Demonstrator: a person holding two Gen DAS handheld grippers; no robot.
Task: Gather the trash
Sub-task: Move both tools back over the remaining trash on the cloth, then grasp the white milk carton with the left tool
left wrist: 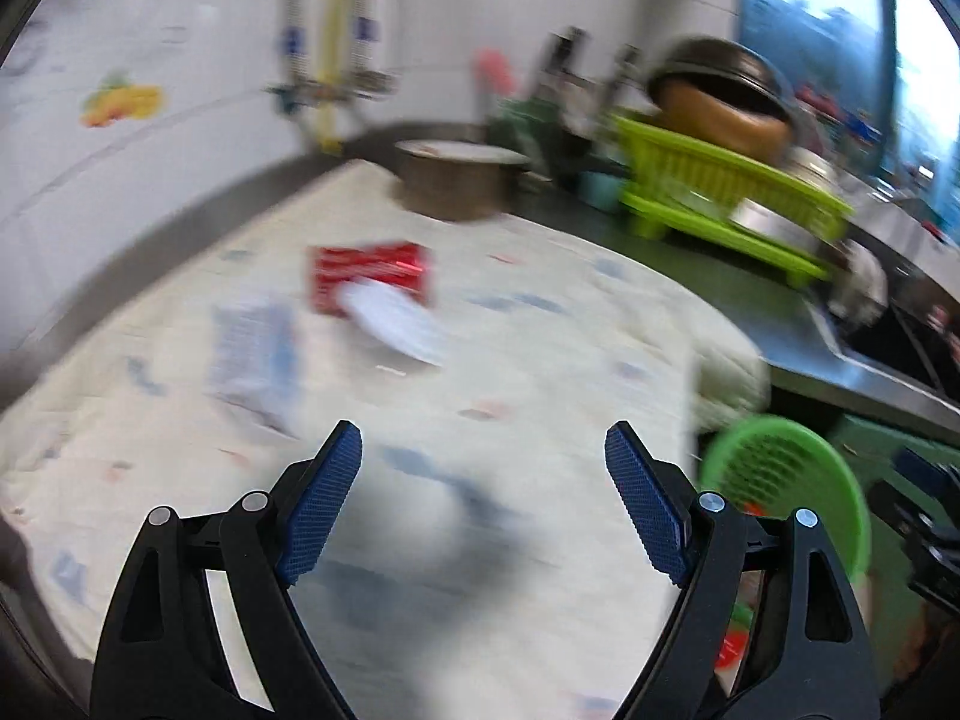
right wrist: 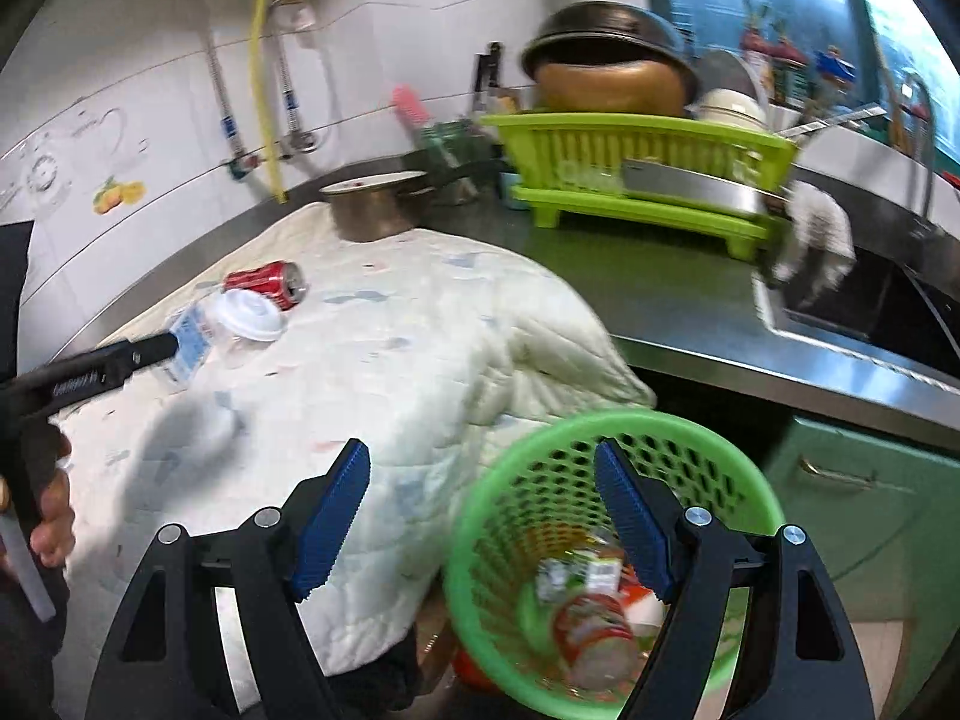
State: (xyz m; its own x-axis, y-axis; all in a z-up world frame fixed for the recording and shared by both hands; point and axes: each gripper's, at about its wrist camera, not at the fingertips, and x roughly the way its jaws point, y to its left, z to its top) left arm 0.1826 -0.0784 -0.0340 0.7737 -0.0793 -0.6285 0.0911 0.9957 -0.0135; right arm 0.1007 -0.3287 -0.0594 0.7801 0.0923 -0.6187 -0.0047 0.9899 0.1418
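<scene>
A crushed red soda can (right wrist: 267,284) lies on the quilted white cloth (right wrist: 384,360), with a white plastic lid (right wrist: 249,313) and a blue-and-white carton (right wrist: 191,343) beside it. In the blurred left wrist view the can (left wrist: 372,275), lid (left wrist: 396,324) and carton (left wrist: 255,354) lie ahead of my open, empty left gripper (left wrist: 483,456). The left gripper also shows in the right wrist view (right wrist: 120,360), near the carton. My right gripper (right wrist: 480,468) is open and empty above the green trash basket (right wrist: 600,438), which holds several wrappers and a cup (right wrist: 594,630).
A metal pot (right wrist: 372,210) stands at the back of the cloth. A lime dish rack (right wrist: 642,174) with a dark wok (right wrist: 606,60) sits on the steel counter (right wrist: 690,312). A sink (right wrist: 870,300) is at right. Green cabinet doors (right wrist: 870,510) are below.
</scene>
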